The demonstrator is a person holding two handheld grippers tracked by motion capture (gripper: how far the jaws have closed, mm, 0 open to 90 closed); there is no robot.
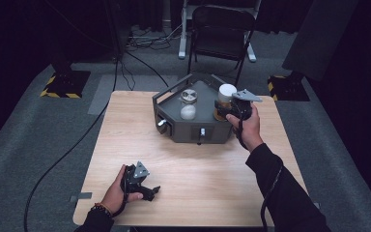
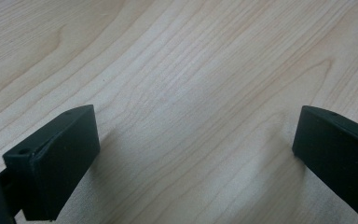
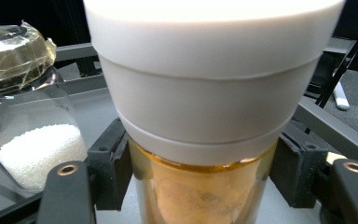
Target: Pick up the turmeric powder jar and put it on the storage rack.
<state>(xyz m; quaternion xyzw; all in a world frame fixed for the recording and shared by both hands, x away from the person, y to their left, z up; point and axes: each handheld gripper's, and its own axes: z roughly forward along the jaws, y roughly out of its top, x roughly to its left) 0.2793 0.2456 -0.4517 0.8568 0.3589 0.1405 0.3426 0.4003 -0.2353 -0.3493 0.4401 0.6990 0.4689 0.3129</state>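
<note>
A glass jar (image 1: 226, 96) with a tall white lid and brownish powder inside stands on the right of a grey three-cornered unit (image 1: 193, 129). My right gripper (image 1: 222, 108) is shut on it, and in the right gripper view (image 3: 204, 169) its black pads press on the amber glass just below the lid of the jar (image 3: 205, 93). My left gripper (image 1: 152, 192) rests low on the wooden table near the front left. Its jaws (image 2: 196, 154) stand open with only bare wood between them.
A second jar (image 1: 188, 112) holding white grains (image 3: 37, 149) sits beside the held one, with a tape-covered lid (image 3: 14, 51). The unit has knobs on its front face (image 1: 202, 131) and a raised rail (image 3: 335, 126). A black chair (image 1: 222, 29) stands beyond the table (image 1: 174, 159).
</note>
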